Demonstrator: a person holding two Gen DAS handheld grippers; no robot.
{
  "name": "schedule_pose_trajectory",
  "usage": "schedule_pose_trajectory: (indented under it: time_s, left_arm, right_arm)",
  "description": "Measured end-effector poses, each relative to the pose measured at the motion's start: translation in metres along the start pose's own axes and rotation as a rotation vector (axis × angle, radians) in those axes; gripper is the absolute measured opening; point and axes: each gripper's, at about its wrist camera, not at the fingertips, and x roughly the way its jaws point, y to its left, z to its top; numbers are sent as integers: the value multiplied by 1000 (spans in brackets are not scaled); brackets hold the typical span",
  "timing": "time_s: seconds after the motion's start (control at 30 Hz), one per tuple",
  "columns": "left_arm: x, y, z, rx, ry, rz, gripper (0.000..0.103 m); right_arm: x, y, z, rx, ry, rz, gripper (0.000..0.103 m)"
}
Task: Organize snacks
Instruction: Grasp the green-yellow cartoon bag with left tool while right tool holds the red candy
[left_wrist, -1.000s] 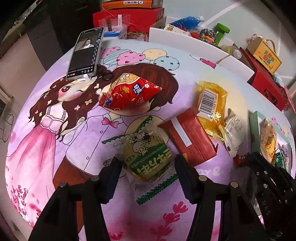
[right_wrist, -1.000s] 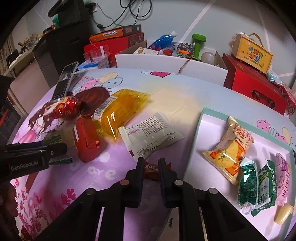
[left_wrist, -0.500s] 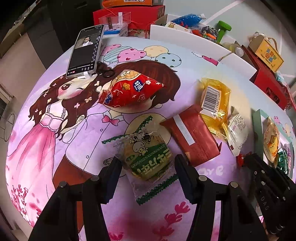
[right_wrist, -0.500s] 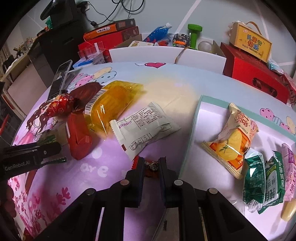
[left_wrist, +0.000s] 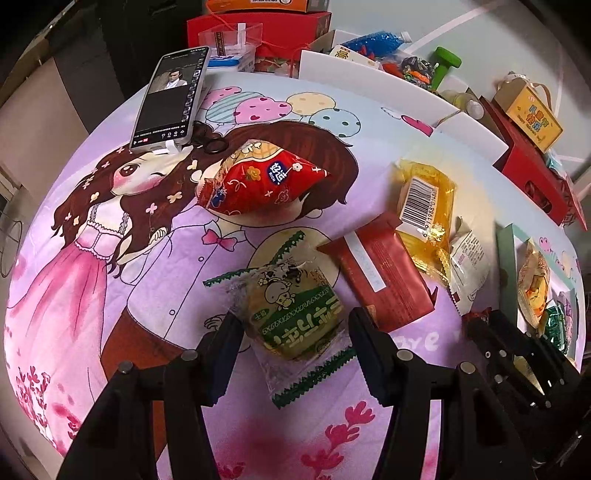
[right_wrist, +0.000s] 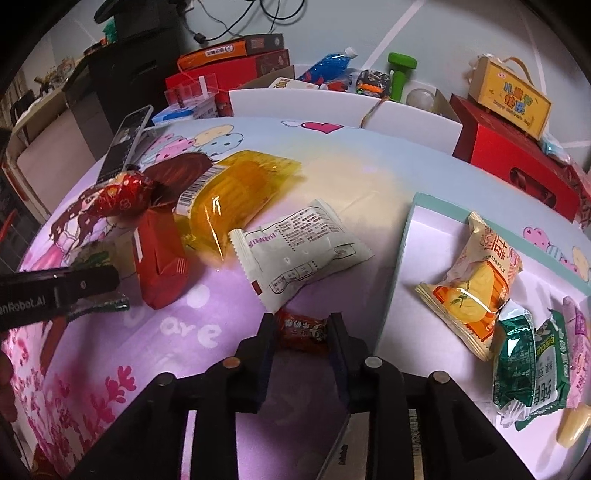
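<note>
My left gripper (left_wrist: 293, 325) is open, its fingers on either side of a green biscuit packet (left_wrist: 291, 314) lying on the cartoon cloth. My right gripper (right_wrist: 302, 328) is open around a small red candy (right_wrist: 302, 329) on the cloth beside the tray. Loose on the cloth lie a red puffed bag (left_wrist: 258, 184), a dark red packet (left_wrist: 380, 273), a yellow packet (right_wrist: 236, 195) and a white packet (right_wrist: 299, 251). A teal-rimmed tray (right_wrist: 402, 236) at right holds an orange-and-cream bag (right_wrist: 476, 284) and green packets (right_wrist: 532, 365).
A phone (left_wrist: 170, 99) leans at the cloth's far left. Red boxes (right_wrist: 517, 166), a yellow gift box (right_wrist: 513, 96), a white box rim (right_wrist: 295, 107) with toys, and a green dumbbell (right_wrist: 400, 70) line the back edge.
My right gripper has opened wider around the red candy and the view has shifted slightly left. My left gripper stays open around the green packet, barely moved.
</note>
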Motion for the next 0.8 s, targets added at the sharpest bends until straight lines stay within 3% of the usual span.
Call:
schedule_pose_trajectory:
  time_s: [0.13, 0.2, 0.37, 0.6, 0.73, 0.8]
  left_arm:
    - [0, 0, 0, -2, -1, -7, 60]
    - [0, 0, 0, -2, 0, -11, 60]
    - [0, 2, 1, -5, 1, -18, 60]
    - [-1, 2, 1, -7, 2, -21, 60]
    - [-1, 2, 1, -6, 2, -22, 60]
    - [0, 2, 1, -3, 3, -23, 60]
  right_arm:
    - [-2, 4, 1, -21, -25, -15, 34]
    - [-2, 4, 1, -27, -26, -20, 43]
    - [-3, 7, 2, -42, -44, -24, 52]
    - [5, 14, -1, -69, -11, -30, 54]
    - [4, 13, -2, -36, -1, 52, 53]
    - [5, 14, -2, -38, 0, 46, 52]
